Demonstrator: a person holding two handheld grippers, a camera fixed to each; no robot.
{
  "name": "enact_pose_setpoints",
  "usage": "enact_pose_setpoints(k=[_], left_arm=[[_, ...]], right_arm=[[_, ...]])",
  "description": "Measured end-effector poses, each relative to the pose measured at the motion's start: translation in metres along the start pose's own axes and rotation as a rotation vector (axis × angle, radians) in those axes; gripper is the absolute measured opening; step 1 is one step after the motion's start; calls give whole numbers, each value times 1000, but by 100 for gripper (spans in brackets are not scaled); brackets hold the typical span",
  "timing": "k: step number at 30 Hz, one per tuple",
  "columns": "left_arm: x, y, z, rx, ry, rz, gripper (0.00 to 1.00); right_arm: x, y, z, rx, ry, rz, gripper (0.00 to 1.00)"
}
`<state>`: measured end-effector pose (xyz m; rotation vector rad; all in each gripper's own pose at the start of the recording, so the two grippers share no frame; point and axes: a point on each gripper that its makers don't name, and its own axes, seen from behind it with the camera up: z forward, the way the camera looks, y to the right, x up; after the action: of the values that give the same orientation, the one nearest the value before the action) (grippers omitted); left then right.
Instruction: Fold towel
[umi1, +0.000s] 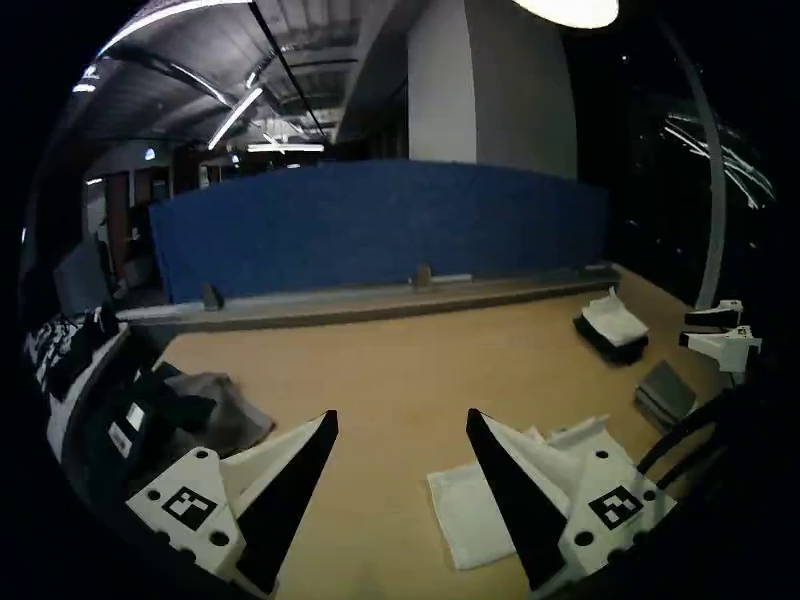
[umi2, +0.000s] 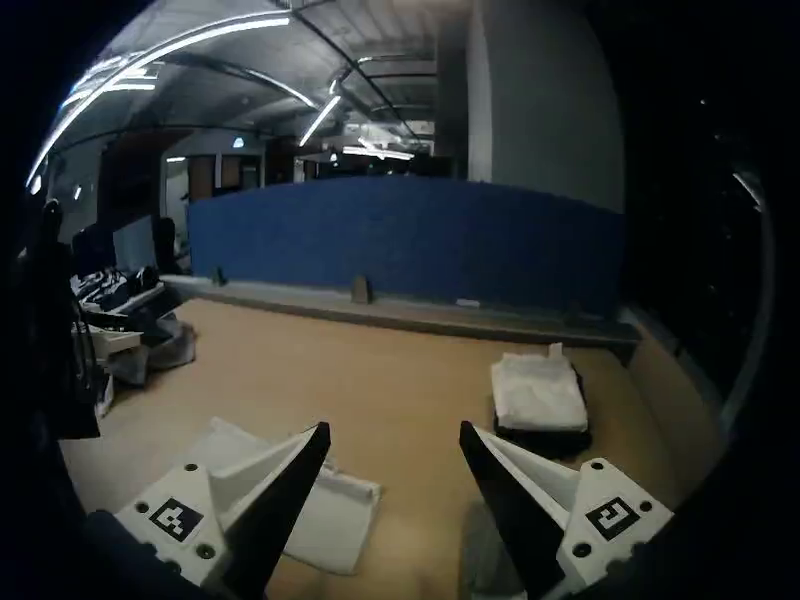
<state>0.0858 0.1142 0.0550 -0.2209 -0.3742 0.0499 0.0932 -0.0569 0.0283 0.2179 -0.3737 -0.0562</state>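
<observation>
The left tool (umi1: 400, 412) stands wide open: its two fingers (umi1: 290, 480), white plastic wedges with flat black inner faces, are spread far apart and hold nothing, with bare desk (umi1: 420, 350) between them. The right tool (umi2: 393, 424) is spread in the same way, and nothing is pinched or touched by its black faces. The white towel (umi1: 465, 510) lies flat on the desk, low in the left gripper view, partly hidden behind the finger on the right-hand side. In the right gripper view the same towel (umi2: 345, 505) lies low behind the finger on the left-hand side; it is a soft rectangle, and its edge shows more than one layer. The desk is smooth, light brown wood. Farther out on it, toward the right, sits a neat stack (umi2: 540, 395): a folded white cloth on top of a folded black one, both of soft fabric. In the left gripper view a grey cloth (umi1: 220, 400) lies crumpled at the left part of the desk. Along the far edge of the desk stands a long blue partition (umi1: 380, 225) with a matte, felt-like surface.
</observation>
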Motion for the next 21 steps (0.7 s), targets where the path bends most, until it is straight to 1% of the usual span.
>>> enact_pose_setpoints(k=[2, 4, 8, 11, 15, 21], left_arm=[[18, -7, -14, 29, 69, -7, 96], [32, -13, -29, 53, 123, -16, 96], [55, -27, -56, 97, 207, -36, 96], [68, -33, -72, 116, 256, -51, 96], [78, -36, -84, 126, 290, -59, 96], [86, -38, -93, 135, 312, -56, 96]], right_arm=[[13, 7, -12, -21, 60, 14, 100], [24, 14, -26, -41, 116, 34, 100], [45, 30, -54, -83, 216, 89, 100], [58, 43, -72, -119, 282, 131, 100], [63, 54, -85, -148, 316, 153, 100], [64, 55, -89, -158, 319, 138, 100]])
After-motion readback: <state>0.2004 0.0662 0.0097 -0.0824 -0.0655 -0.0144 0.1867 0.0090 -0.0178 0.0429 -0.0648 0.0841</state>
